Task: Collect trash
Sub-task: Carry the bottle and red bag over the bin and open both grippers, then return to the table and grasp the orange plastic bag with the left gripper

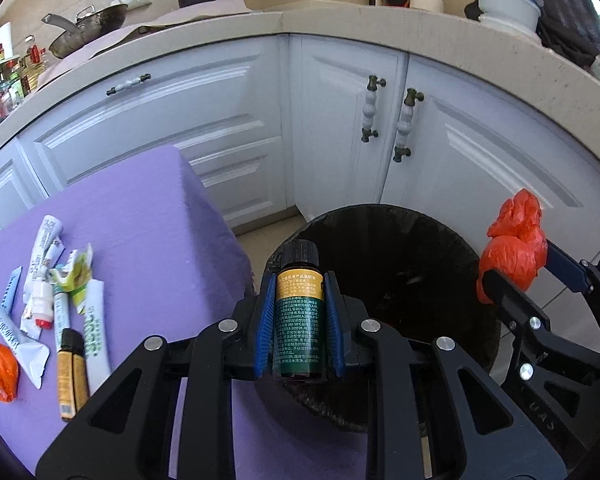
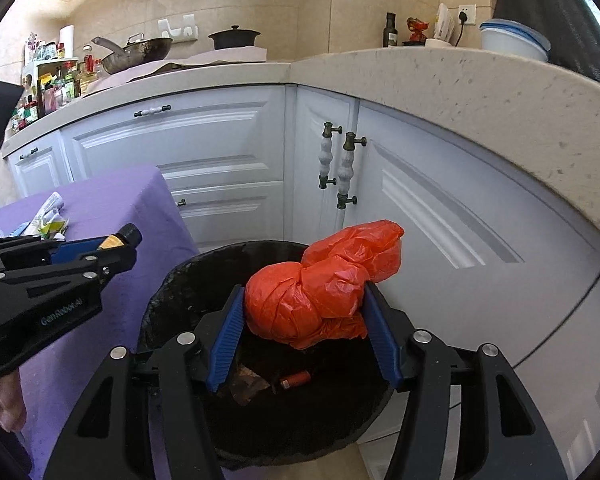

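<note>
Trash run over the bin — both handheld grippers loaded above the black-lined round waste bin point(image 2: 172, 280).

Left gripper point(image 1: 299, 316) clamps one dark glass bottle with a yellow-green label point(image 1: 299, 320) near the rim; released there, it could clip the edge and fall outside. Right gripper point(image 2: 304, 316) pinches one knotted orange plastic bag point(image 2: 312, 292) — light enough to snag on a pad. One smaller orange bag point(image 1: 2, 368), a second bottle point(image 1: 70, 372) and several squeezed tubes wait on the purple-clothed table point(image 1: 140, 220).
</note>
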`<state>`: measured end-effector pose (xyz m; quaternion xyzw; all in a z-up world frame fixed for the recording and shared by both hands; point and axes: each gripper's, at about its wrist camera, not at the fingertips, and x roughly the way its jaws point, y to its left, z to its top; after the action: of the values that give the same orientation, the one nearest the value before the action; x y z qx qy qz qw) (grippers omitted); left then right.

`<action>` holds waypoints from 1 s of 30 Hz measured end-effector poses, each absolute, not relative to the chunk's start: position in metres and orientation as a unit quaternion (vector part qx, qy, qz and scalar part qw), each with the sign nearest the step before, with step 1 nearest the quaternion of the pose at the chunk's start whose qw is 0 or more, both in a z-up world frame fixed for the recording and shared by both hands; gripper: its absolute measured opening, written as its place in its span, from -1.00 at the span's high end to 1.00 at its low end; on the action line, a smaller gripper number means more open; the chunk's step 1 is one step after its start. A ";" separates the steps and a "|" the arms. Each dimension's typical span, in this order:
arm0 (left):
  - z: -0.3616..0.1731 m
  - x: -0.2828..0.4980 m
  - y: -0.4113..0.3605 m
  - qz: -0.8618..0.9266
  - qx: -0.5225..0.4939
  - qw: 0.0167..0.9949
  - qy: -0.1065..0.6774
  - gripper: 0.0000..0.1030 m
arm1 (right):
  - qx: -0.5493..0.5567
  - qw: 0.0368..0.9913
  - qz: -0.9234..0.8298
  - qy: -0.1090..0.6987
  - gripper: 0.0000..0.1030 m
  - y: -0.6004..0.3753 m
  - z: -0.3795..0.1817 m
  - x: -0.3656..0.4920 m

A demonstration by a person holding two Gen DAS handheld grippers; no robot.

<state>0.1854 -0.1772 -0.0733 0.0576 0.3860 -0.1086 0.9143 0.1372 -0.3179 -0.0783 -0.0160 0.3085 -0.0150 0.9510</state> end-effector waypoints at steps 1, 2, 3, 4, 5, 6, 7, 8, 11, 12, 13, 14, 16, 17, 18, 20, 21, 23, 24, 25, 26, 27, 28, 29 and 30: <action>-0.074 0.187 -0.178 -0.108 0.059 0.914 0.388 0.51 | -0.016 0.950 -0.011 0.312 -0.29 -0.318 -0.080 0.139; -0.076 0.188 -0.179 -0.106 0.059 0.913 0.390 0.46 | -0.017 0.950 -0.009 0.312 -0.39 -0.319 -0.081 0.140; -0.077 0.190 -0.180 -0.105 0.058 0.912 0.391 0.25 | -0.018 0.951 -0.011 0.310 -0.41 -0.319 -0.082 0.141; -0.077 0.191 -0.180 -0.102 0.055 0.913 0.392 0.04 | -0.019 0.951 -0.013 0.309 -0.41 -0.320 -0.082 0.141; -0.077 0.191 -0.179 -0.100 0.053 0.914 0.390 0.02 | -0.019 0.951 -0.013 0.309 -0.42 -0.321 -0.083 0.141; -0.077 0.191 -0.179 -0.100 0.051 0.914 0.390 0.02 | -0.017 0.951 -0.015 0.309 -0.42 -0.322 -0.083 0.140; -0.076 0.191 -0.178 -0.100 0.050 0.914 0.390 0.02 | -0.014 0.951 -0.017 0.309 -0.42 -0.324 -0.082 0.140; -0.075 0.190 -0.177 -0.099 0.050 0.914 0.390 0.01 | -0.011 0.951 -0.018 0.309 -0.42 -0.325 -0.082 0.139; -0.072 0.188 -0.171 -0.096 0.046 0.916 0.387 -0.01 | -0.003 0.952 -0.022 0.306 -0.42 -0.326 -0.079 0.136; -0.070 0.186 -0.168 -0.095 0.044 0.917 0.385 -0.02 | -0.003 0.952 -0.023 0.305 -0.42 -0.326 -0.077 0.136; -0.067 0.183 -0.165 -0.093 0.043 0.919 0.381 -0.06 | 0.000 0.953 -0.022 0.303 -0.42 -0.324 -0.075 0.133; -0.064 0.180 -0.161 -0.091 0.042 0.920 0.378 -0.08 | 0.002 0.953 -0.022 0.301 -0.42 -0.323 -0.073 0.132; -0.058 0.173 -0.152 -0.088 0.040 0.923 0.372 -0.09 | 0.006 0.954 -0.020 0.299 -0.42 -0.320 -0.069 0.129; -0.056 0.170 -0.148 -0.085 0.040 0.925 0.369 -0.09 | 0.009 0.954 -0.017 0.298 -0.42 -0.318 -0.068 0.129; -0.054 0.168 -0.144 -0.083 0.041 0.925 0.368 -0.09 | 0.012 0.954 -0.015 0.298 -0.42 -0.316 -0.066 0.127; -0.049 0.160 -0.131 -0.075 0.041 0.927 0.364 -0.09 | 0.018 0.955 -0.007 0.297 -0.42 -0.308 -0.063 0.124; -0.047 0.157 -0.126 -0.072 0.040 0.928 0.363 -0.09 | 0.019 0.955 -0.001 0.296 -0.42 -0.303 -0.061 0.123; -0.044 0.149 -0.109 -0.060 0.036 0.930 0.360 -0.09 | 0.021 0.956 0.008 0.293 -0.42 -0.292 -0.057 0.120; -0.043 0.146 -0.102 -0.055 0.036 0.931 0.358 -0.09 | 0.022 0.956 0.012 0.291 -0.42 -0.288 -0.056 0.119; -0.041 0.142 -0.093 -0.047 0.036 0.932 0.357 -0.09 | 0.024 0.956 0.021 0.290 -0.42 -0.281 -0.054 0.118; -0.040 0.138 -0.084 -0.038 0.035 0.933 0.356 -0.09 | 0.024 0.957 0.029 0.289 -0.42 -0.274 -0.052 0.116; -0.039 0.135 -0.076 -0.030 0.033 0.934 0.355 -0.09 | 0.023 0.957 0.034 0.288 -0.42 -0.269 -0.051 0.116; -0.039 0.131 -0.065 -0.020 0.029 0.934 0.354 -0.09 | 0.022 0.957 0.041 0.287 -0.42 -0.260 -0.050 0.115; -0.038 0.128 -0.056 -0.012 0.026 0.935 0.354 -0.09 | 0.022 0.957 0.049 0.286 -0.42 -0.253 -0.049 0.115; -0.037 0.125 -0.048 -0.005 0.023 0.935 0.353 -0.09 | 0.022 0.956 0.057 0.286 -0.42 -0.245 -0.048 0.114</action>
<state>0.1253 -0.0475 -0.0372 0.0234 0.3534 -0.0047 0.9352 0.1145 -0.2450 -0.0479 0.0223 0.2858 0.0571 0.9563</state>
